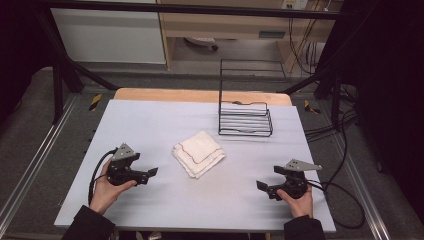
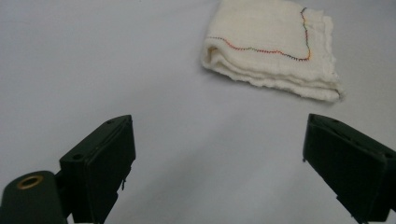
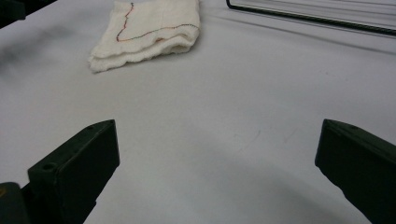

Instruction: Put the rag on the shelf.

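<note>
The folded white cloth (image 1: 198, 153) lies between the left gripper (image 1: 150, 173) and right gripper (image 1: 263, 186), both spread wide with nothing in them.

A black wire rack (image 1: 245, 120) stands on the pale surface (image 1: 150, 125), far ahead of the right hand-held gripper (image 1: 267, 186) and slightly to its left, well apart from it.

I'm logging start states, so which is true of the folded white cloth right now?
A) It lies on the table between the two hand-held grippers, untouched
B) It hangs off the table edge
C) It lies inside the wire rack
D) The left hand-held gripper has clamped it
A: the folded white cloth lies flat on the table, apart from the wire rack, with the left hand-held gripper and right hand-held gripper both open and clear of it.
</note>
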A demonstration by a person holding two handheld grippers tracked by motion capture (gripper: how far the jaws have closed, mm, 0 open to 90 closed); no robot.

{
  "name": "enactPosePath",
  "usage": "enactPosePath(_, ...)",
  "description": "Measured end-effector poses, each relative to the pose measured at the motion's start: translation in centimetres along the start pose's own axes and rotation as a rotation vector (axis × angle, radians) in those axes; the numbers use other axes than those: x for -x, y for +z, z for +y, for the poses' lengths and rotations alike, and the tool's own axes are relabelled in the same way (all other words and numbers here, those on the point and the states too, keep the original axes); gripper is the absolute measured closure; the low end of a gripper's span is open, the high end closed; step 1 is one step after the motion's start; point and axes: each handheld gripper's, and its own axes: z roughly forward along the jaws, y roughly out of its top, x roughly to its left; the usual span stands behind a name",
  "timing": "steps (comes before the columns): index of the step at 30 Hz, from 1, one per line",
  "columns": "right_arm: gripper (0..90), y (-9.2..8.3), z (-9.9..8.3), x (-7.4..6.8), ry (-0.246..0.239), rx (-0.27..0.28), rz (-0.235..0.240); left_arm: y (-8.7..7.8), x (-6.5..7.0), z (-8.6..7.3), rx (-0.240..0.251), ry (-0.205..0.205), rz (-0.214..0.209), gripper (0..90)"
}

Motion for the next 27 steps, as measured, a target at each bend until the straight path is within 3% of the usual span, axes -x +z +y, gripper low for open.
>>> enactPosePath(8,0.4,0.1,0.0,0.0,-0.003,-0.003,-0.001,1.7,-0.1,2.0,0.002,-0.009,0.015,11.4)
enactPosePath(15,0.4,0.1,0.0,-0.1,0.000,-0.008,-0.005,3.7,0.1,3.5,0.011,-0.024,0.027,17.8)
enactPosePath(22,0.4,0.1,0.0,-0.1,-0.001,-0.009,-0.004,6.3,0.5,4.7,-0.031,-0.024,0.032,26.3)
enactPosePath(27,0.5,0.2,0.0,-0.1,-0.003,-0.010,-0.001,8.1,0.2,4.9,-0.059,-0.063,0.035,33.5)
